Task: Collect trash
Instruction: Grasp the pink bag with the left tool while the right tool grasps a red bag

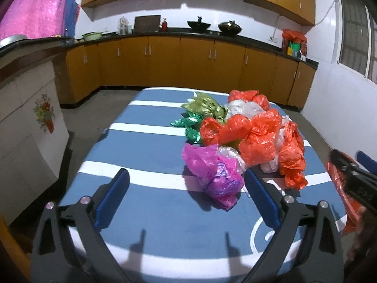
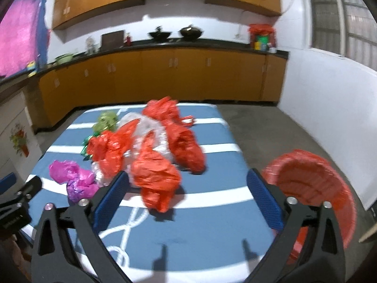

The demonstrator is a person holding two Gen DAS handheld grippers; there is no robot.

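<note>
No text, label, brand or number can be read anywhere in either view.

I see a table [image 1: 146,202] covered in a blue cloth with white stripes and a white looping pattern near my edge. On it lies a heap of crumpled plastic bags: orange-red bags [image 1: 256,136] in the middle and right, clear bags [image 1: 245,108] among them, a pink-purple bag [image 1: 212,174] nearest me, and shiny green wrappers [image 1: 202,108] towards the far left of the pile.
</note>
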